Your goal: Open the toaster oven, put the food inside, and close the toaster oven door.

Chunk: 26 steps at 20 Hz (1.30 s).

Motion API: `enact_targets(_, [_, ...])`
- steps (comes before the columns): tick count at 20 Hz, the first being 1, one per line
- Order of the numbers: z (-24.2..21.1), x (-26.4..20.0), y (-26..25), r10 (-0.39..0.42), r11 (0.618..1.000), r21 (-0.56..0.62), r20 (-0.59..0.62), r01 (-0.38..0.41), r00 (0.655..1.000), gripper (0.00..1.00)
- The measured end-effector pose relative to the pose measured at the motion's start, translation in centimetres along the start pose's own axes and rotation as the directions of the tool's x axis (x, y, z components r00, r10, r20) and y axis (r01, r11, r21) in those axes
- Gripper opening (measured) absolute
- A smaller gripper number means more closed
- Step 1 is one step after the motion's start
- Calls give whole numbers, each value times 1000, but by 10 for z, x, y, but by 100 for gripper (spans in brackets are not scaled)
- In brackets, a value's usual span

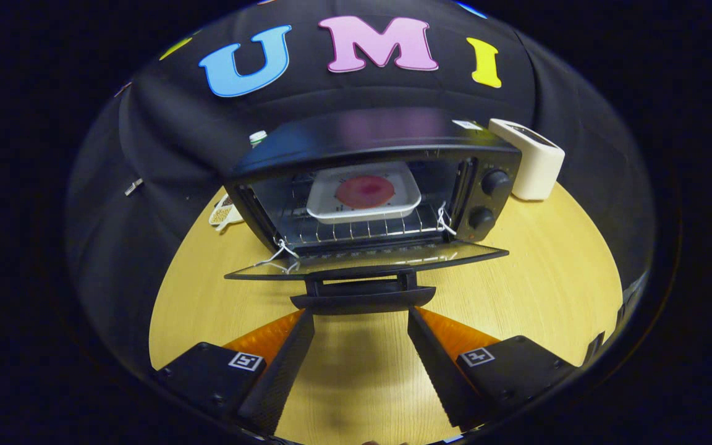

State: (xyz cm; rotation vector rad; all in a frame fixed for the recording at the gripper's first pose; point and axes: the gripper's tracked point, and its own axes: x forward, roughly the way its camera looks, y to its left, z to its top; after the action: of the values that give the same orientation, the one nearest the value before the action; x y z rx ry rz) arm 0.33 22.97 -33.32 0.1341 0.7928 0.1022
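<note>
**Oven open, food on the rack, fingers spread under the door handle**

On the desk (535, 278), near its far edge, stands the oven (381, 179) with its door (368, 259) let down flat toward the camera. Inside, a tray (363, 196) sits on the wire rack (362, 230), and a round red piece of food (365, 191) lies in the middle of the tray. The two knobs (489, 199) are on the oven's right panel, one above the other. White string (279, 254) hangs at the left hinge of the door, and another bit of it at the right hinge.

The door's handle (362, 296) juts out from the front edge of the door, just ahead of the gripper (361, 316). The gripper is spread wide: its fingers (291, 346) reach up to the handle's two ends, their tips at or just under its lower edge, and nothing is held between them. Whether the tips touch the handle cannot be told.

At the desk's far right corner, just beside the oven, stands a white toaster (535, 162). At the far left, partly behind the oven, lies a small packet (223, 213), and a bottle cap (258, 136) shows above the oven's left corner. The desk between the fingers is bare wood in shadow.
</note>
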Motion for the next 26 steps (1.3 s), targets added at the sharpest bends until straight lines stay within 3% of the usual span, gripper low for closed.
enact_targets(7, [64, -35, 0, 41, 994, -108, 168, -23, 985, 99])
enact_targets(13, [108, -71, 0, 102, 983, -180, 328, -44, 939, 99])
enact_targets(19, [166, -138, -23, 131, 968, -250, 523, 6, 842, 98])
enact_targets(23, [208, -182, -60, 77, 983, -177, 633, 47, 771, 98])
enact_targets(26, [227, -205, -84, 68, 987, -156, 660, 48, 748, 98])
